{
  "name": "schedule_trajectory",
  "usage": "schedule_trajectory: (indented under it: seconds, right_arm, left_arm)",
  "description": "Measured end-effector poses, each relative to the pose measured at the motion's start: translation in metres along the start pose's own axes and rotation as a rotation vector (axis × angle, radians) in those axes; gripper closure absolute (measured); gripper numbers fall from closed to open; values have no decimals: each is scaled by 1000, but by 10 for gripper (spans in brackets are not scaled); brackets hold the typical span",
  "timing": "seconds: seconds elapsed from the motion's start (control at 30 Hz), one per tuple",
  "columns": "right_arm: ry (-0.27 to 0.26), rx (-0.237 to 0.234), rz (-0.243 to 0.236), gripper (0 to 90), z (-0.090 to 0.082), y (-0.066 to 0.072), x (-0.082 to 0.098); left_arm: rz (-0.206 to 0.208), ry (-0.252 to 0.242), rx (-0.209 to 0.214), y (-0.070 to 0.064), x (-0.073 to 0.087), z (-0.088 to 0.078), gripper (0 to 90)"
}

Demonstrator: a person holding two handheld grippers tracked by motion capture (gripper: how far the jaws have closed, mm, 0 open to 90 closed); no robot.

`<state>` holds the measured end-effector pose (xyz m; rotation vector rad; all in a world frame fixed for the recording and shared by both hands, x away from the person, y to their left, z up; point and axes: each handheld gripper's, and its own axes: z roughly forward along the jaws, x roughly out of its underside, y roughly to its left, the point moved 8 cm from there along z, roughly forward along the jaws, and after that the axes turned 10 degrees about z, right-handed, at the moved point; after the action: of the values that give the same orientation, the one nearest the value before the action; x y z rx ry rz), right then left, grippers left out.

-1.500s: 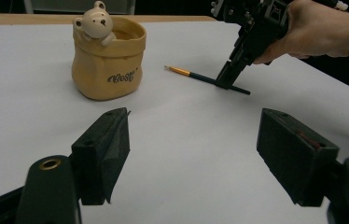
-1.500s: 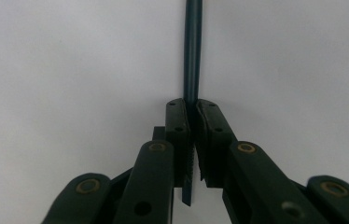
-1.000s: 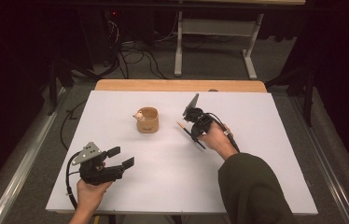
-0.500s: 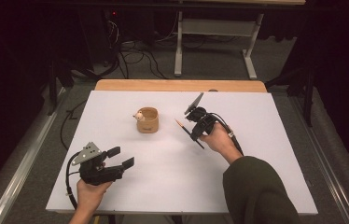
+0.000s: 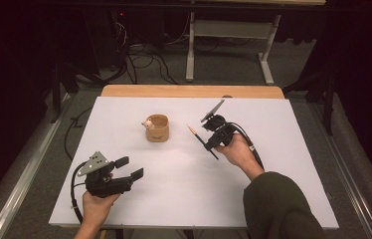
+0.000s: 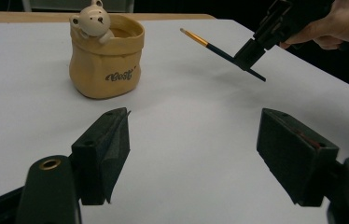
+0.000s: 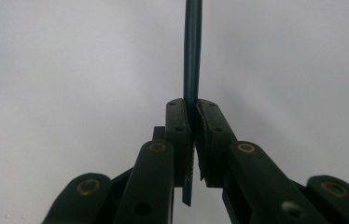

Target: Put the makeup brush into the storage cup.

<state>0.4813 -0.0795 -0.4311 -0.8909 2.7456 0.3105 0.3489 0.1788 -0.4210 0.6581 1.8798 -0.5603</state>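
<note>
A tan, sack-shaped ceramic cup [image 5: 156, 128] with a small bear figure on its rim stands mid-table; the left gripper view shows it [image 6: 105, 60] upright at the far left. My right gripper [image 5: 209, 145] is shut on a dark-handled paintbrush [image 5: 200, 139], held just above the table to the right of the cup, with its gold ferrule and orange tip pointing towards the cup. The handle [image 7: 192, 51] runs straight up between the closed jaws [image 7: 192, 112]. My left gripper [image 5: 129, 168] rests at the front left, open with nothing in it [image 6: 193, 149], facing the cup and the brush [image 6: 210, 44].
The white tabletop [image 5: 174, 199] has a wooden strip [image 5: 194, 91] along its far edge. Beyond it stand a desk frame and cables on the dark floor. A metal rail [image 5: 25, 184] runs along the left side.
My right gripper has lifted the paintbrush slightly and shifted it a little. The left gripper and the cup have stayed where they were.
</note>
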Motion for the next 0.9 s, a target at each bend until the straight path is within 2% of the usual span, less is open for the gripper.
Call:
schedule_trajectory:
  seconds: [0.07, 0.1, 0.43, 0.47, 0.6, 0.63, 0.87, 0.9]
  right_arm:
    - [-14, -5, -4, 863, -2, 0, 1]
    - [-16, -9, 13, 863, -2, 1, 1]
    - [-62, -37, -2, 863, -9, 1, 4]
    - [-63, -38, 16, 863, -11, 2, 5]
    - [-95, -47, -2, 863, -14, 2, 5]
    - [-94, -51, 10, 863, -16, 3, 6]
    - [-131, -69, 2, 863, -19, 4, 10]
    - [-132, -69, 17, 863, -20, 5, 11]
  left_arm:
    - [0, -1, 1, 0, 0, 0, 259]
    - [-1, -3, 1, 0, 0, 0, 258]
    - [-3, -8, -3, 1, -1, -2, 248]
    - [-2, -10, -6, 1, -2, -2, 246]
    - [2, -22, -11, 1, -3, -4, 238]
    - [5, -24, -5, 1, -4, -4, 241]
    - [18, -22, 12, -2, -4, -2, 241]
    - [16, -18, 13, -1, -4, -1, 239]
